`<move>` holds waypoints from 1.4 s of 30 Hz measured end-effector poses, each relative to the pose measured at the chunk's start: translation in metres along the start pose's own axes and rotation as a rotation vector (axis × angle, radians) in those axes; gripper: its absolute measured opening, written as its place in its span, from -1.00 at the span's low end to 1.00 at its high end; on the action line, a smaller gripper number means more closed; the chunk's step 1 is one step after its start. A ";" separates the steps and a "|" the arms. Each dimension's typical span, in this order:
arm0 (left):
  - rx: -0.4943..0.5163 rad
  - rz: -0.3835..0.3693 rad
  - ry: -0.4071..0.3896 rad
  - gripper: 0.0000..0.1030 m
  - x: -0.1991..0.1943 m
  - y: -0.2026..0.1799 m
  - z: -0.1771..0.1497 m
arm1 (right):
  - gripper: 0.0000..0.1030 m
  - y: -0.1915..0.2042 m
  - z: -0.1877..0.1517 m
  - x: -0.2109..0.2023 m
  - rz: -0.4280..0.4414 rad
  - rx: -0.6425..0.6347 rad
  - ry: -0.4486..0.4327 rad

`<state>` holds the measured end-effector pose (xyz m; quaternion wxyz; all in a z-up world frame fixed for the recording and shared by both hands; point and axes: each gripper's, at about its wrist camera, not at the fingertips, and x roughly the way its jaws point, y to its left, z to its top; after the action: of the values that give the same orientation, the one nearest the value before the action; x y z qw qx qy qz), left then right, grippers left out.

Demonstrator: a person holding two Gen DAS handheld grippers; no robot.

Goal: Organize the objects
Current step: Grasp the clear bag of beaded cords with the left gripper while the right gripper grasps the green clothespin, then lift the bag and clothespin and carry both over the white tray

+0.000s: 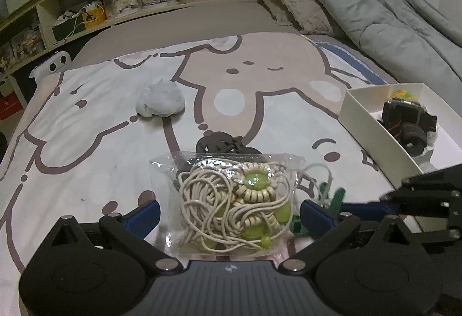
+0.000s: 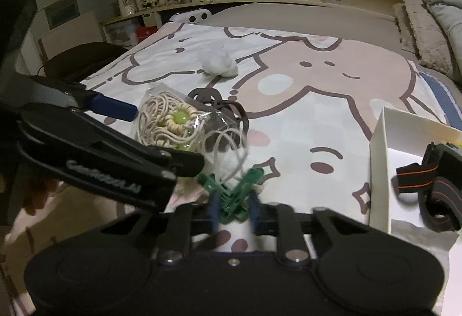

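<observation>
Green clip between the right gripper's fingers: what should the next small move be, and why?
Probably lift the green clip and carry it right toward the white box. The right gripper looks closed on it, and the box already holds a headlamp, with bare floor left.

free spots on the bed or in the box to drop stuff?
Bare blanket lies left of the bagged necklace, below the white wad, and between the wad and the white box. The box's near half is free in front of the headlamp. Crowded: the bag, dark item and green clips cluster by both grippers.
</observation>
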<state>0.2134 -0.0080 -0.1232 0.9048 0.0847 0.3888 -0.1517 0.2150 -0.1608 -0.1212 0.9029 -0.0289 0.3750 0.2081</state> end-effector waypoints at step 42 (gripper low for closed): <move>-0.123 0.020 0.180 0.20 -0.031 0.009 -0.007 | -0.50 0.003 0.001 -0.002 0.016 -0.034 0.011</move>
<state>0.1914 0.0088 -0.1044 0.8711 0.0459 0.4764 -0.1104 0.2134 -0.1581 -0.1190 0.8986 -0.0424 0.3764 0.2213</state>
